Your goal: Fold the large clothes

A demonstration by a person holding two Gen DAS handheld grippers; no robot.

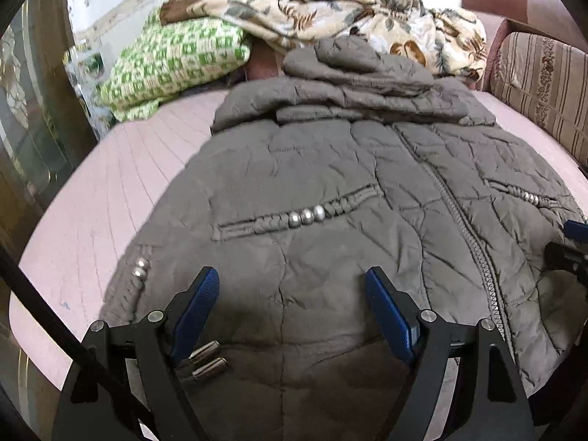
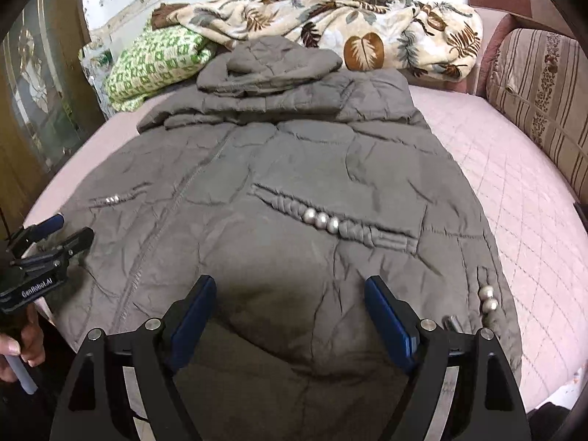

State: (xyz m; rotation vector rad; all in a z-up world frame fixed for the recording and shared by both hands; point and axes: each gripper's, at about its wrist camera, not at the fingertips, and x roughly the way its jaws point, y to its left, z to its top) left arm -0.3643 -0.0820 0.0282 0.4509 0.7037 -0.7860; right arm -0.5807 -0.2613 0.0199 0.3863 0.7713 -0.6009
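Two grippers gaping, nothing held: left gripper [image 1: 290, 294] and right gripper [image 2: 290, 301] both over hem | grey quilted hooded jacket [image 1: 330, 183] flat on pink quilted mattress [image 1: 110, 191] | long axis hem-to-hood, running away | zip [image 1: 459, 220] midway, arms equally near.

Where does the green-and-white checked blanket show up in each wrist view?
Left wrist view: green-and-white checked blanket sits upper left, beyond the grey coat's folded hood.
Right wrist view: blanket again upper left, partly behind the hood.
Shared landmark: the leaf-print blanket lies just right of it in both.
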